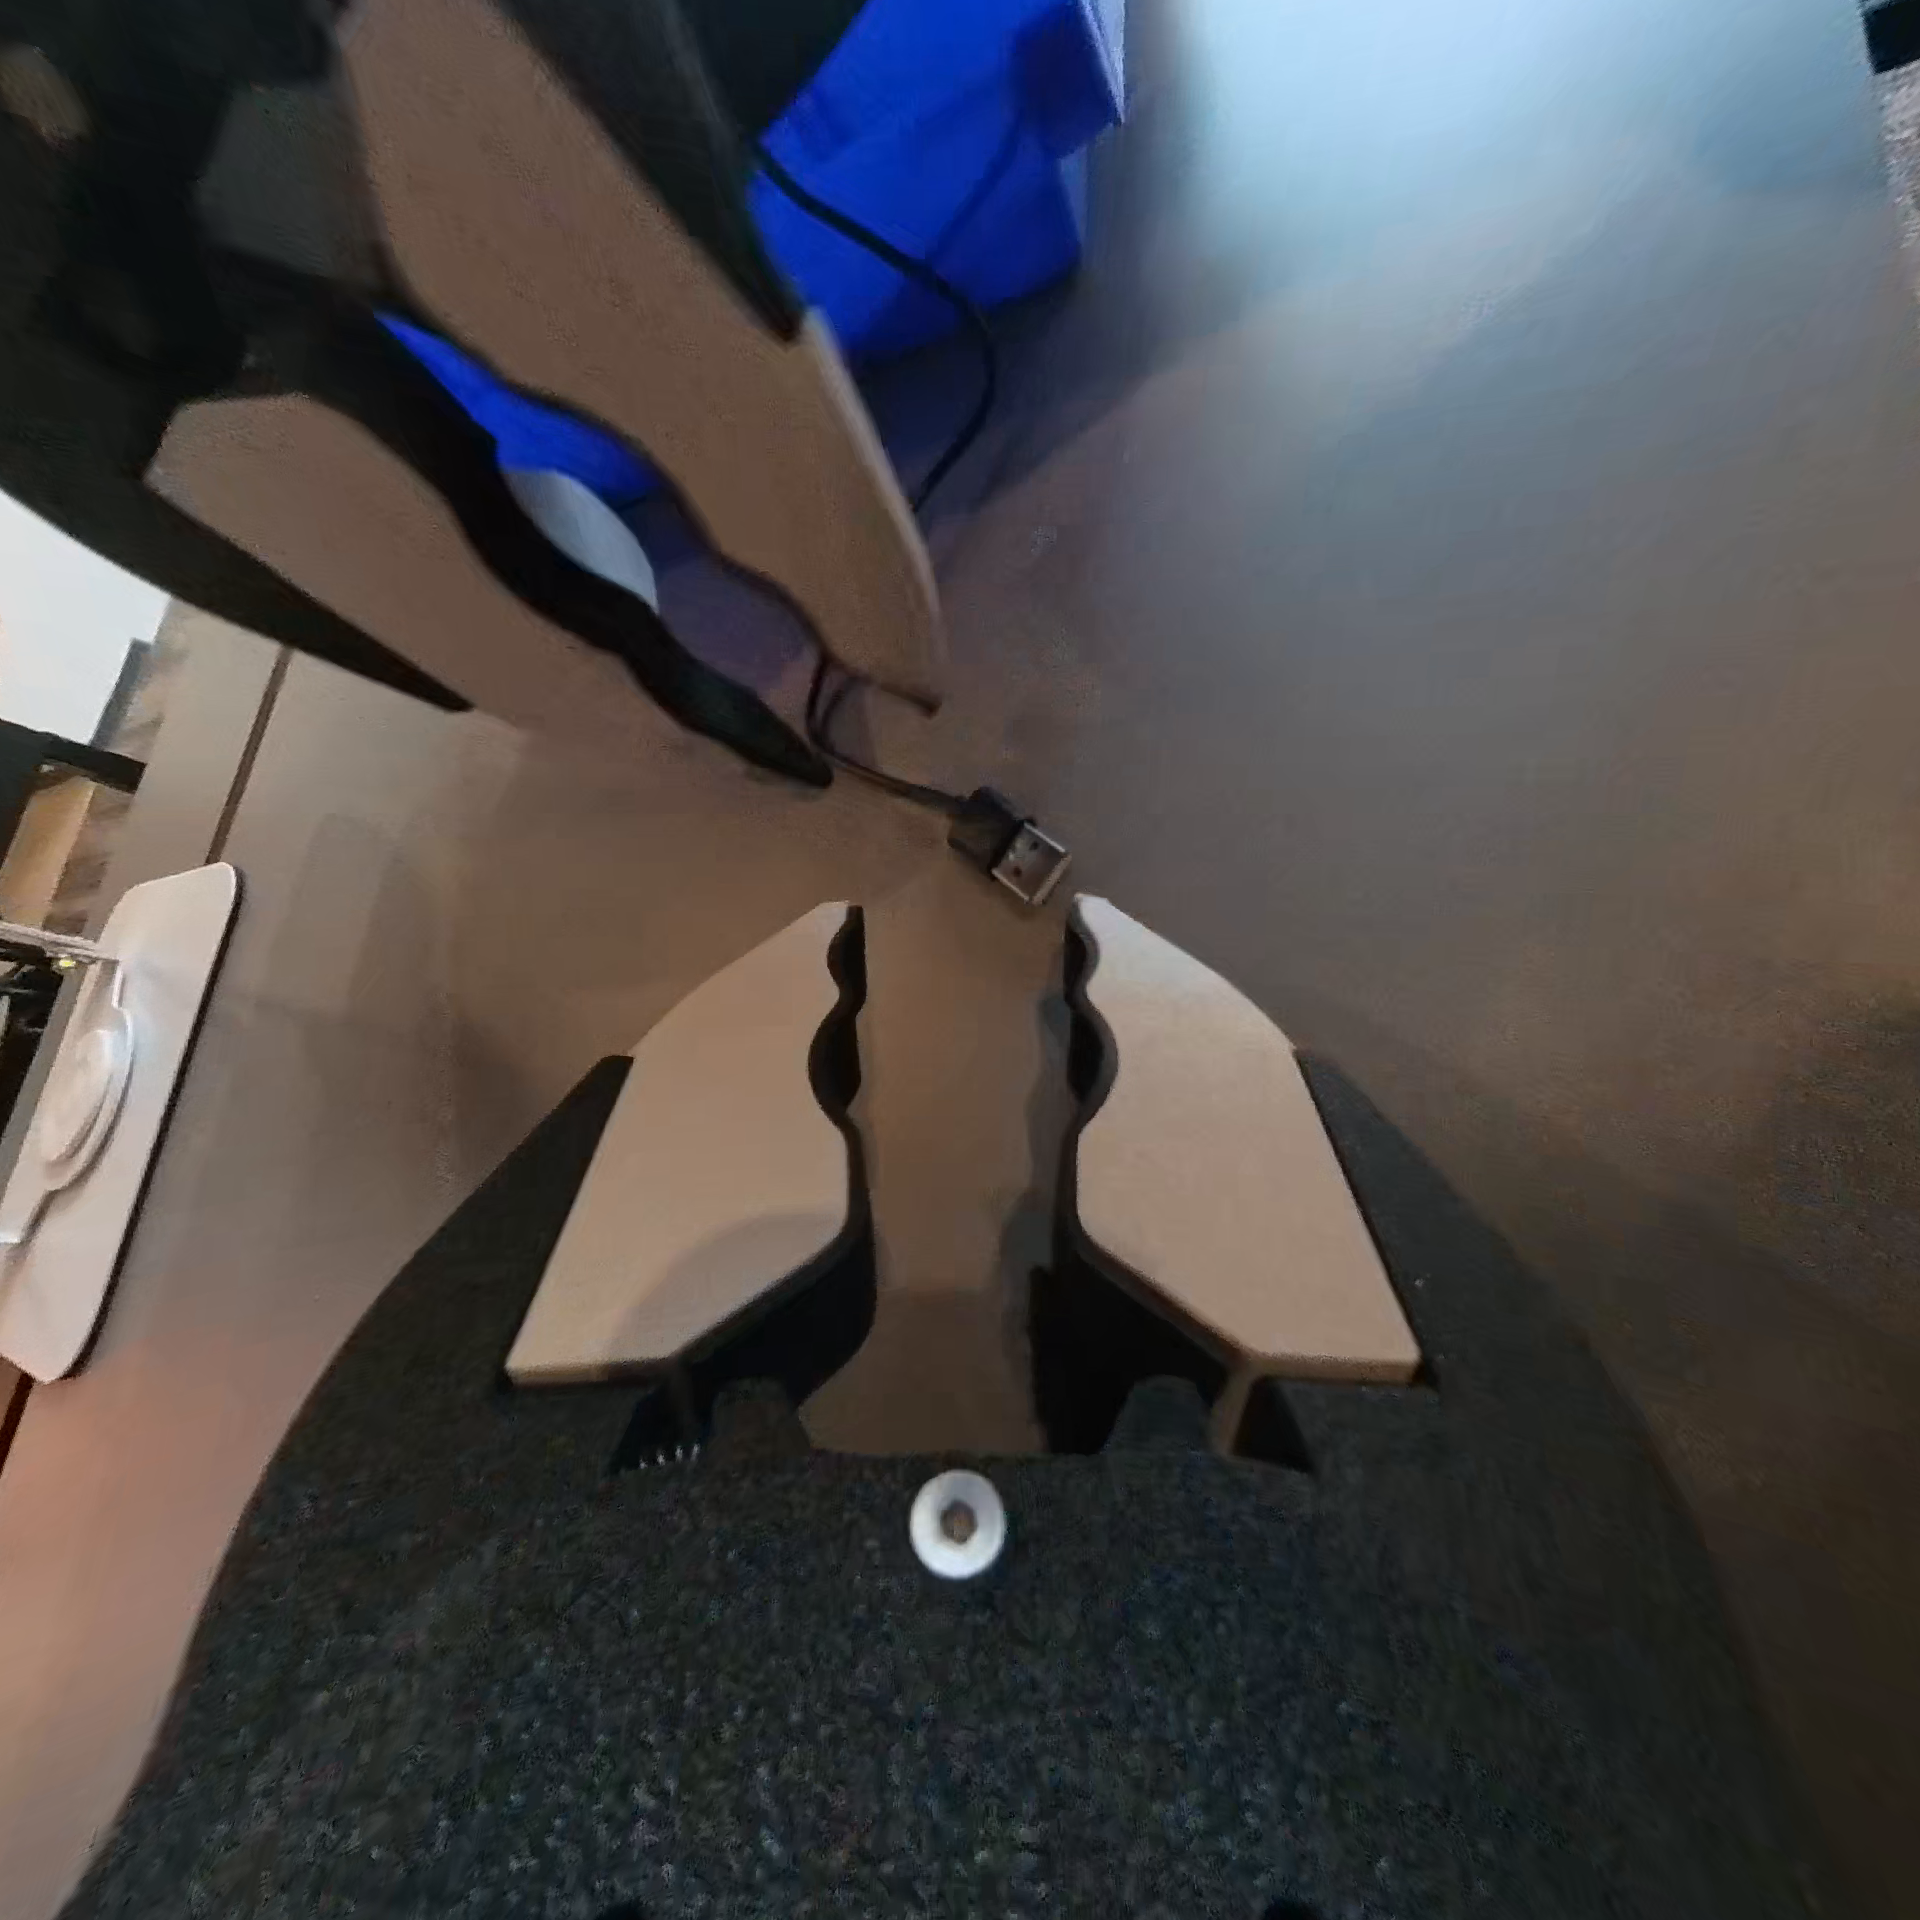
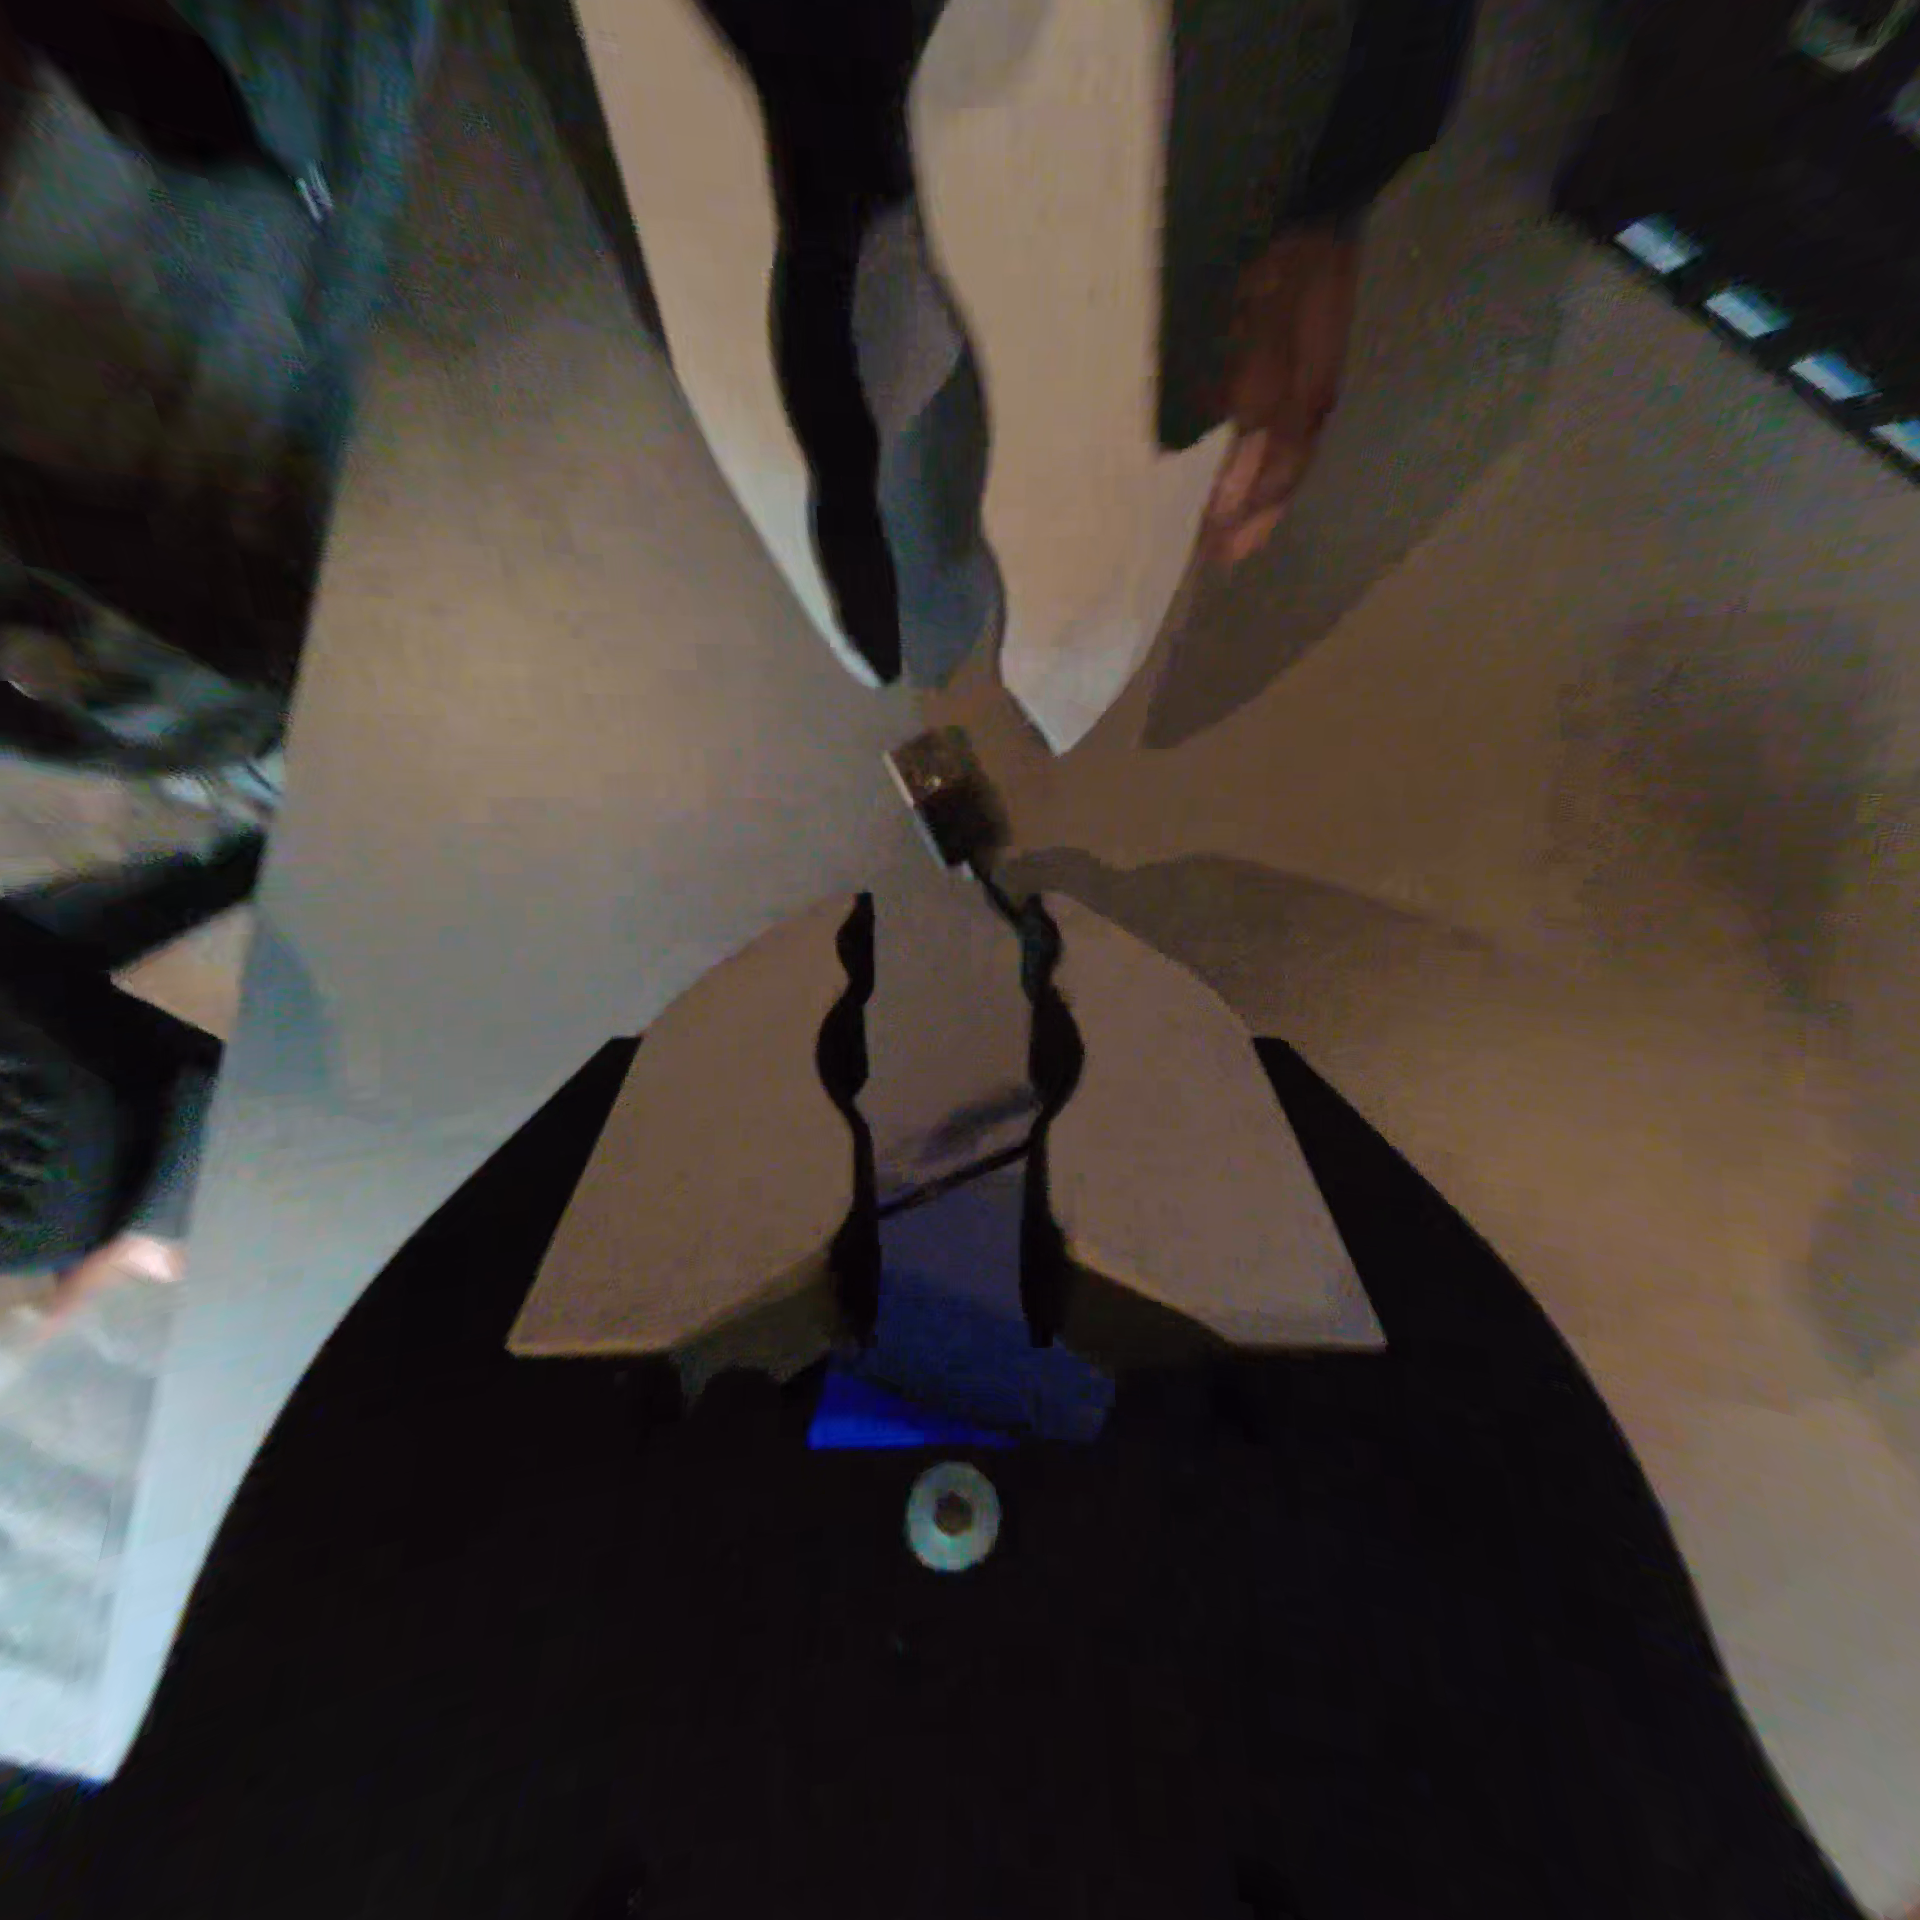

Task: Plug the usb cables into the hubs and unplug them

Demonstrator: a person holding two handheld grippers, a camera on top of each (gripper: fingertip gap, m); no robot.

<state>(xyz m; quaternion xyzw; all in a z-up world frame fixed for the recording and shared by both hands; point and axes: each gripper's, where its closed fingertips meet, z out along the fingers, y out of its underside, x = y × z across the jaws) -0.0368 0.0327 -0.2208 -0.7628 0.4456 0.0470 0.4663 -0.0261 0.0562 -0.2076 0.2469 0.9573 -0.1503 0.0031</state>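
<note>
No legible writing. 1 USB plug (image 1: 1023,850) lies between 2 grippers: left (image 1: 964,914) spread, empty; right (image 2: 951,904) spread, cable (image 2: 1013,914) touching 1 finger.

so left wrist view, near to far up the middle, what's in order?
left gripper with its jaws apart → USB plug on the table → black cable → right gripper, tips on either side of the cable → blue box.

We list a plain grey table (image 1: 1455,727) bearing a black USB cable (image 1: 1013,840) and a blue box (image 1: 935,177).
</note>
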